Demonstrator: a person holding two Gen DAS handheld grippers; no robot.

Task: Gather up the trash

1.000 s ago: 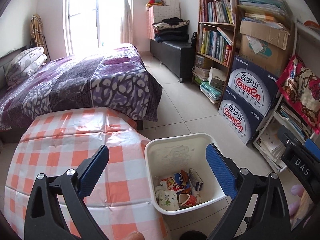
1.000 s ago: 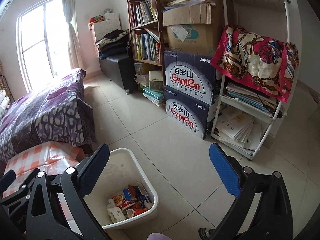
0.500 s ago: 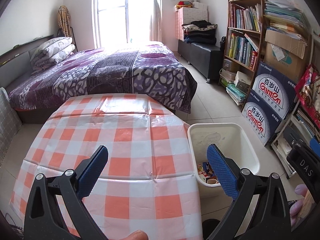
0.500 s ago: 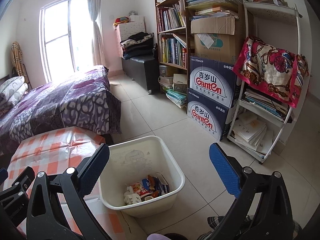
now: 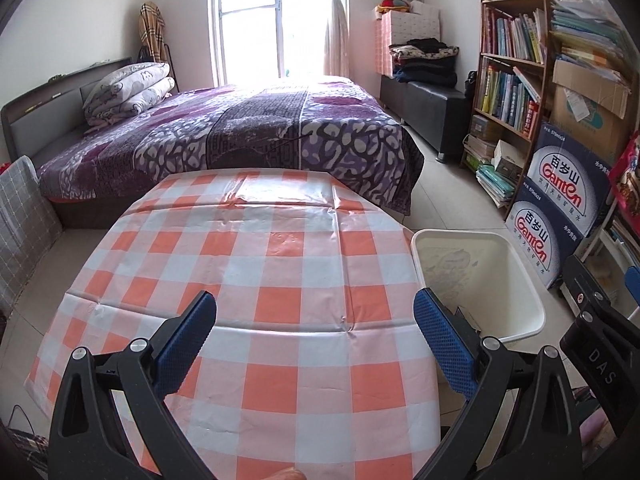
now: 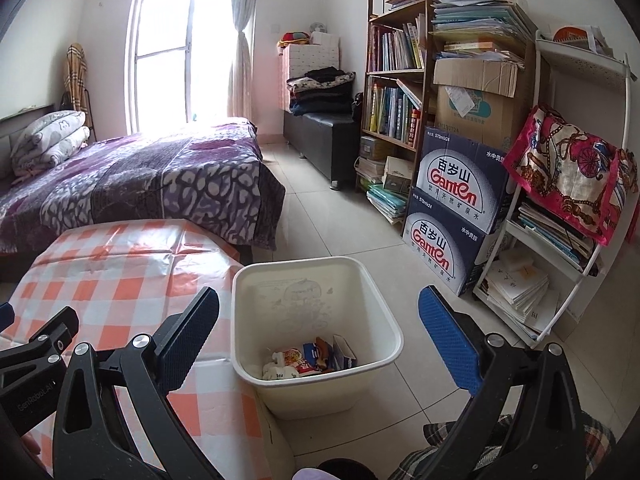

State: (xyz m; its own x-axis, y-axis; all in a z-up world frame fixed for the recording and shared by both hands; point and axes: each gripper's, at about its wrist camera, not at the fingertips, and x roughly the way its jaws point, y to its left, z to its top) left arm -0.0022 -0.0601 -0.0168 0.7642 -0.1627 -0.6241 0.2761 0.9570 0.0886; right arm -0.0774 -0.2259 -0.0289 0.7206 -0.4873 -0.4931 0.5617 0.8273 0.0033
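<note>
Both grippers are spread wide and hold nothing: the left gripper (image 5: 316, 336) hangs over the orange-and-white checked tablecloth (image 5: 256, 264), the right gripper (image 6: 320, 332) over the white bin (image 6: 316, 316). That bin stands on the tiled floor just beside the table's edge, its rim squarish and its inner wall faintly printed with a cartoon drawing. At its bottom lies the trash (image 6: 310, 358) (crumpled wrappers in red, white and blue, plus a small blue carton). Beyond the table is a bed with a purple patterned cover (image 6: 136, 184). To the right, two stacked Ganten water boxes (image 6: 452, 204) sit against a wooden bookshelf (image 6: 394, 96), near a white wire rack (image 6: 568, 208) of papers.
</note>
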